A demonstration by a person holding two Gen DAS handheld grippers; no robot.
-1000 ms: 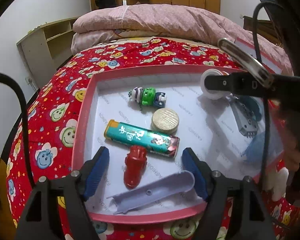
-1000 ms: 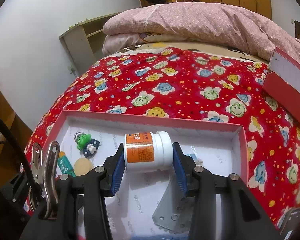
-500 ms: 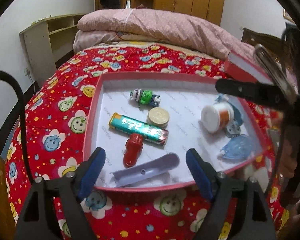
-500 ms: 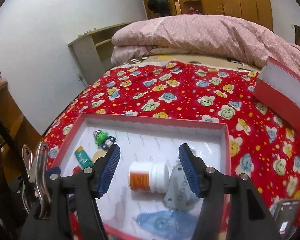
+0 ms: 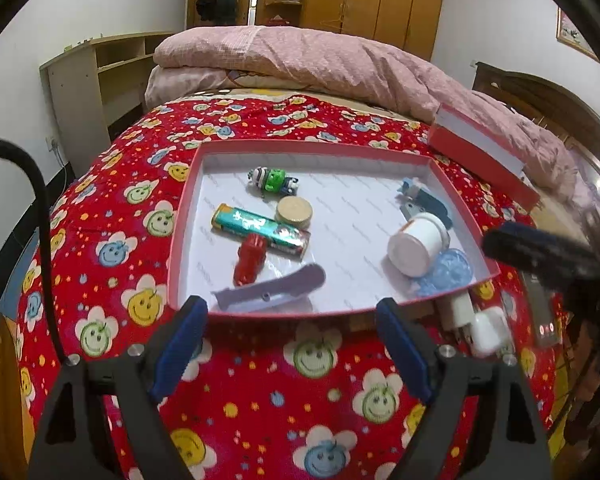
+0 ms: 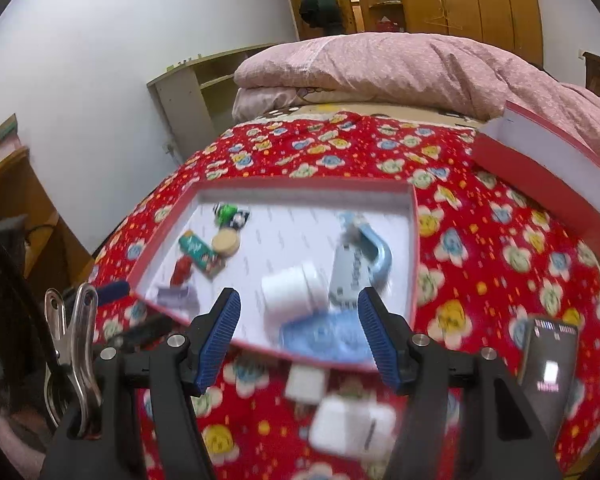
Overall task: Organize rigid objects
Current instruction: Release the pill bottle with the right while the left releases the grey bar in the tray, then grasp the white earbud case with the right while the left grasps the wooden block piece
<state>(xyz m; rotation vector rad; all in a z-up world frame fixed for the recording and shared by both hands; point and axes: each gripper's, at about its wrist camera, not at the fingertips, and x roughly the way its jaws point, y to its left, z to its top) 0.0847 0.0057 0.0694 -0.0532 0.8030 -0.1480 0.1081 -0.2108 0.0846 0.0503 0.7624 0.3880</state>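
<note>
A shallow red box (image 5: 182,216) (image 6: 414,248) lies on the flowered bedspread. It holds a white bottle (image 5: 418,244) (image 6: 294,290) on its side, a green tube (image 5: 260,230), a red toy (image 5: 250,258), a round tin (image 5: 294,211), a green figure (image 5: 274,180), a grey plastic part (image 5: 272,290) and blue items (image 5: 446,272). My left gripper (image 5: 296,344) is open and empty before the box's near rim. My right gripper (image 6: 298,336) is open and empty, above the near rim, just short of the bottle.
A white charger (image 5: 486,332) (image 6: 352,426) and a white plug (image 6: 306,384) lie on the bedspread in front of the box. A dark phone (image 6: 548,360) lies at the right. The box's lid (image 5: 484,152) (image 6: 548,176) rests at the back right, against a pink duvet (image 5: 320,64).
My right gripper opened and let go of the white bottle, which now lies in the box. Both grippers have drawn back from the box toward the near edge of the bed.
</note>
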